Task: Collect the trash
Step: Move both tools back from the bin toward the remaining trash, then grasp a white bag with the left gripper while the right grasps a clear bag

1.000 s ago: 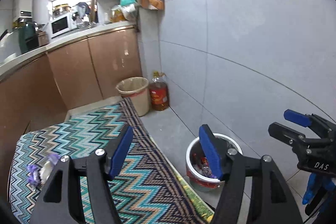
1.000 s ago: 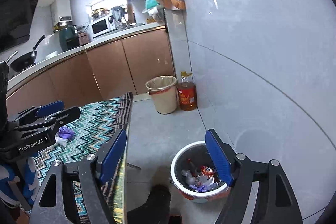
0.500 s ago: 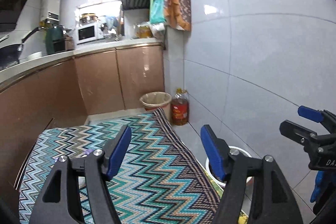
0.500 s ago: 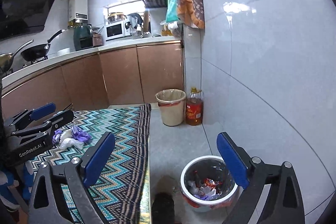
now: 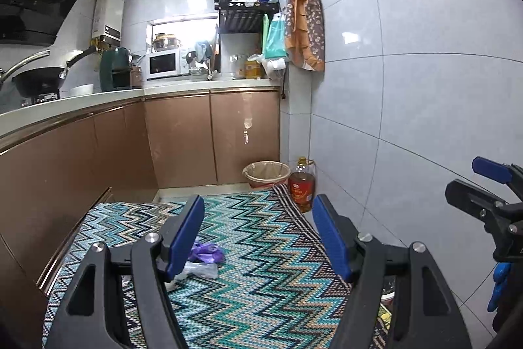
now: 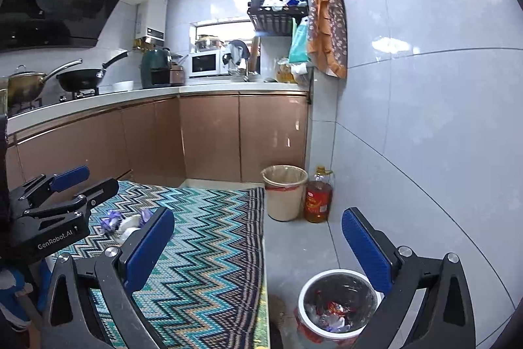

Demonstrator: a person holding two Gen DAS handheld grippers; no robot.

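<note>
Purple and white crumpled wrappers lie on the zigzag-patterned table cloth, just ahead of my left finger; they also show in the right wrist view. My left gripper is open and empty above the cloth. My right gripper is open and empty, held over the table's right edge. A white trash bin with wrappers inside stands on the floor below the right gripper.
A beige lined bin and an oil bottle stand by the wall. Brown cabinets and a counter with a microwave lie behind. The tiled wall runs along the right.
Both cameras have tilted up and drawn back from the white bin. The left gripper has swung left over the cloth toward the wrappers. Both grippers stay open.
</note>
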